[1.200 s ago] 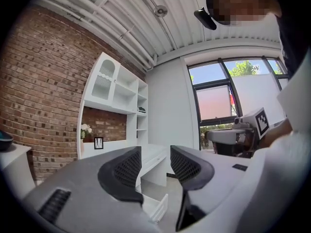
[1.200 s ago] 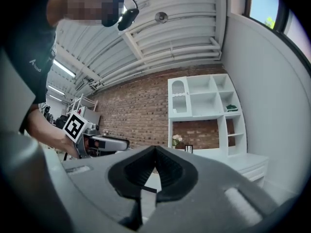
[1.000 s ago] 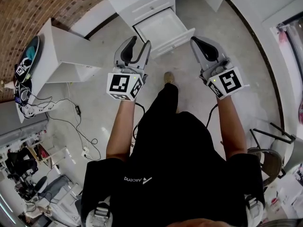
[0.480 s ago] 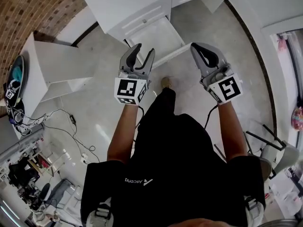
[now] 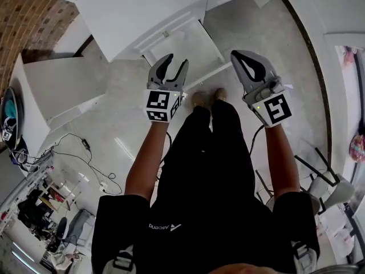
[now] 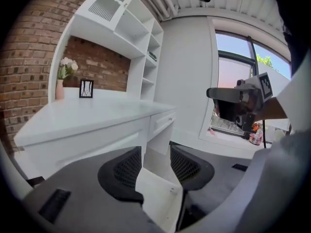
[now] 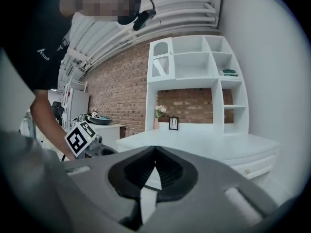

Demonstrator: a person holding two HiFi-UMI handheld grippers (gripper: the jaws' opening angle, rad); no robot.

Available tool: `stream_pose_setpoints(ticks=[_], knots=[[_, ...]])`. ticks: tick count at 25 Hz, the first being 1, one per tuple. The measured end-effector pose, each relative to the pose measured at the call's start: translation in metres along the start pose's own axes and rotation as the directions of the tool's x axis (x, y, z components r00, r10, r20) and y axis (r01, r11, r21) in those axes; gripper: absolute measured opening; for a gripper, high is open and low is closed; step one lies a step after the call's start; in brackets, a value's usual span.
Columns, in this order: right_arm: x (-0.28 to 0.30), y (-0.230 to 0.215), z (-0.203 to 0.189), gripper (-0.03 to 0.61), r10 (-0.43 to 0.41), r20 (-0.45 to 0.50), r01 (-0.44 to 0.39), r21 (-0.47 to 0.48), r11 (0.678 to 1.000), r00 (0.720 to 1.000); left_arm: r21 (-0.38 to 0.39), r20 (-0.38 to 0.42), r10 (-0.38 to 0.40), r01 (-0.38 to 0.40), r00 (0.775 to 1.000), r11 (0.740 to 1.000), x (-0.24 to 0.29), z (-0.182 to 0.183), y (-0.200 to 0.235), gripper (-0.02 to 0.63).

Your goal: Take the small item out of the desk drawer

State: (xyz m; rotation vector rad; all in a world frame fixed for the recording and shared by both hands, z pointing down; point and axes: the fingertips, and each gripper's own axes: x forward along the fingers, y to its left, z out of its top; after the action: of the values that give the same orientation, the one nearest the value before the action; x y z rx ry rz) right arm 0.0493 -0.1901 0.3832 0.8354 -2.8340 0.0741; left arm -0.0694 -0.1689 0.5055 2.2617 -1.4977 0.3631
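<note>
Head view: hovering above the open drawer (image 5: 183,41), left gripper (image 5: 175,60) spread and empty, right gripper (image 5: 239,56) pinched closed; no small item showing inside.
Left gripper view: framing the drawer between parted jaws.
Right gripper view: tips meeting on nothing; risking a blind, fumbled reach.

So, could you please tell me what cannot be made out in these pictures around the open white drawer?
- Head view: the white desk drawer is open, but any small item inside is too small to tell.
- Left gripper view: past the open left gripper, the drawer's own wall hides its inside.
- Right gripper view: the shut right gripper covers nearly all of the drawer.
</note>
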Motion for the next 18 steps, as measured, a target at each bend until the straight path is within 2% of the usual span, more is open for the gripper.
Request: stream_pose_setpoints(ticks=[6,9,14,18], knots=[[0.049,-0.046,-0.067,0.002,0.058,-0.035,-0.058,0.005,0.998,0.998,-0.044,-0.124,0.041,-0.047,0.991,0.998,0.088,-0.068,0.039,0.181],[0.068,-0.055,-0.095,0.002,0.101,-0.059,-0.101,-0.005,0.995,0.993,-0.067,-0.177,0.067,-0.080,0.982,0.995,0.119,-0.101,0.058,0.181],[0.106,-0.058,-0.131,0.002,0.169,-0.093,-0.171,-0.012,0.985,0.981,-0.048,-0.273,0.132,-0.151,0.953,0.987,0.159,-0.153,0.100,0.181],[0.126,-0.076,-0.163,0.002,0.201,-0.123,-0.201,0.013,0.980,0.972,-0.033,-0.349,0.194,-0.219,0.917,0.975,0.200,-0.196,0.131,0.181]])
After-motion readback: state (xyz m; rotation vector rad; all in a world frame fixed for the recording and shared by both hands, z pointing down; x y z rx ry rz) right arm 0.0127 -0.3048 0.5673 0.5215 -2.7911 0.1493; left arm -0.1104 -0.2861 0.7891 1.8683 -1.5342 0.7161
